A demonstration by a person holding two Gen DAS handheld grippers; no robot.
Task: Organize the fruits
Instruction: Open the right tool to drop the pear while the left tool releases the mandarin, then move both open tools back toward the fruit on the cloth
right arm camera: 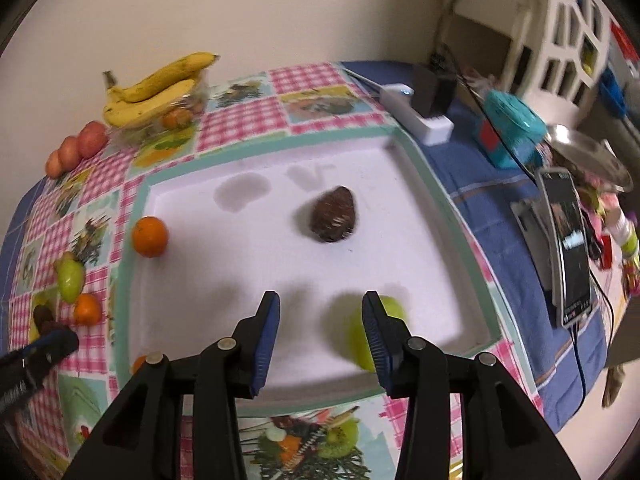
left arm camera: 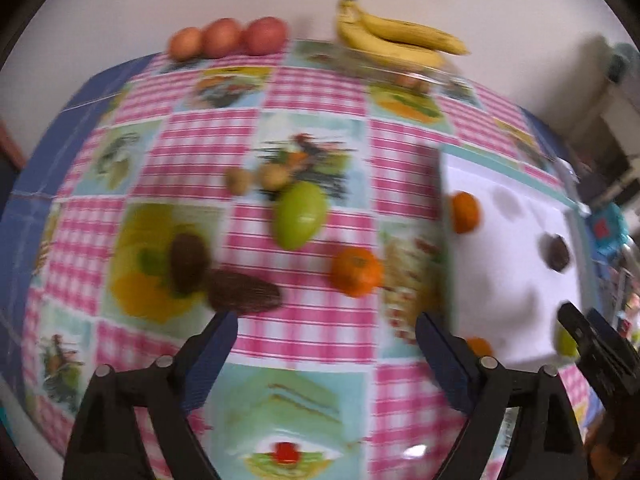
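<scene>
Left wrist view: your left gripper stands with its jaws spread wide and nothing between them, above the checked tablecloth. Ahead of it on the cloth lie two brown scaly fruits, a loose orange, a green mango and two small tan fruits. At the far edge sit three red apples and a bunch of bananas over a clear container. The white tray lies to the right, and your right gripper's tip shows over its near corner. Right wrist view: your right gripper holds its jaws partly apart and grips nothing. A green fruit rests in the tray just beside and partly behind its right finger; whether the finger touches it you cannot tell. A brown scaly fruit sits mid-tray and an orange at the tray's left edge. A phone stands to the right on the blue cloth.
</scene>
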